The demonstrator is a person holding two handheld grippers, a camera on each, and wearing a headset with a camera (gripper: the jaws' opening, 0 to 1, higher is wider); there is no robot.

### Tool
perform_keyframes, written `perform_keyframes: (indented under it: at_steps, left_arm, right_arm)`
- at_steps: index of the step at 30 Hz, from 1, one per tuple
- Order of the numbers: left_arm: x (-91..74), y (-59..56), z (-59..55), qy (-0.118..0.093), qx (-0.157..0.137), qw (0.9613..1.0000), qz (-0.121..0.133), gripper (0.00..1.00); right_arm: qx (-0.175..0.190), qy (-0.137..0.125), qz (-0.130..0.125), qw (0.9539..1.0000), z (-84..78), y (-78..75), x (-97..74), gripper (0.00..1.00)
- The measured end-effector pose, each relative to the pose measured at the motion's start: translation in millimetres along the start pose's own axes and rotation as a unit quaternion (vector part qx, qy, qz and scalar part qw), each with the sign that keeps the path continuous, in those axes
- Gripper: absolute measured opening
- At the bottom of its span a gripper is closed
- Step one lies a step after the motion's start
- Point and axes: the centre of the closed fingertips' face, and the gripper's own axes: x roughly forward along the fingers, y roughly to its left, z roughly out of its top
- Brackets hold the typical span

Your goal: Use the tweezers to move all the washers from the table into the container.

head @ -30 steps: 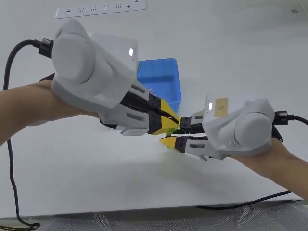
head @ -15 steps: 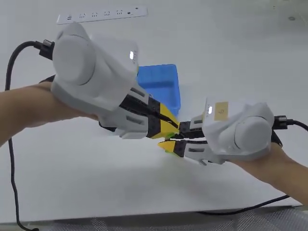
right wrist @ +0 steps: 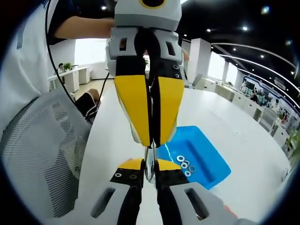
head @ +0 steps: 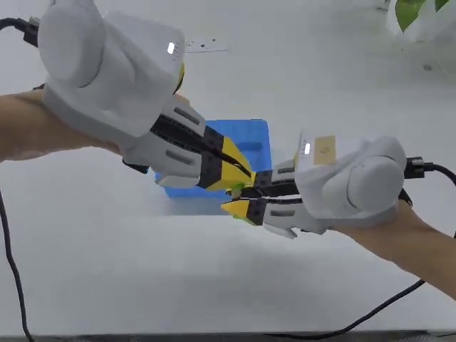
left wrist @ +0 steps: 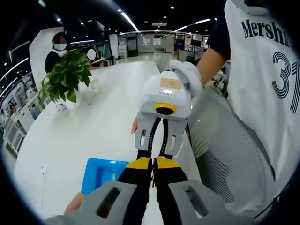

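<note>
Since a second earlier, the left gripper (head: 246, 178) and right gripper (head: 231, 206) had shifted toward the container (head: 249, 137). In the head view their tips now overlapped its near edge rather than stopping short of it, and the left one rode higher. They met tip to tip above the table (head: 107, 242). The left jaws were clenched on thin metal tweezers (right wrist: 151, 166), whose other end sat pinched between the right jaws. Several washers (right wrist: 185, 165) lay clustered inside the container, near one wall.
</note>
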Motion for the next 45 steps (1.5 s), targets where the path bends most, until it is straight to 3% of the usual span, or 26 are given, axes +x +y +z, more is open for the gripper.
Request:
perform_keyframes:
  at_steps: [10,16,27,39,45]
  left_arm:
    - [-32.5,15.9,2.6,0.000,0.013,0.9996,0.025,0.05]
    - [-44.4,31.6,-1.6,-0.003,0.013,0.9992,0.037,0.05]
    - [-42.1,59.5,-22.0,0.012,0.001,0.9991,0.040,0.05]
    - [-29.2,93.9,-63.6,0.025,-0.027,0.9988,0.034,0.05]
    - [-21.6,95.3,-75.3,0.033,-0.035,0.9982,0.036,0.05]
  right_arm:
    - [-0.034,-0.005,0.009,0.9994,31.9,-17.6,12.3,0.10]
    - [-0.049,-0.005,0.010,0.9987,40.3,-30.6,22.4,0.10]
    - [-0.049,0.004,0.016,0.9987,29.6,-56.5,45.0,0.10]
    - [-0.034,0.011,0.036,0.9987,7.9,-69.2,74.2,0.10]
    - [-0.026,0.023,0.042,0.9985,-9.0,-72.3,89.2,0.10]
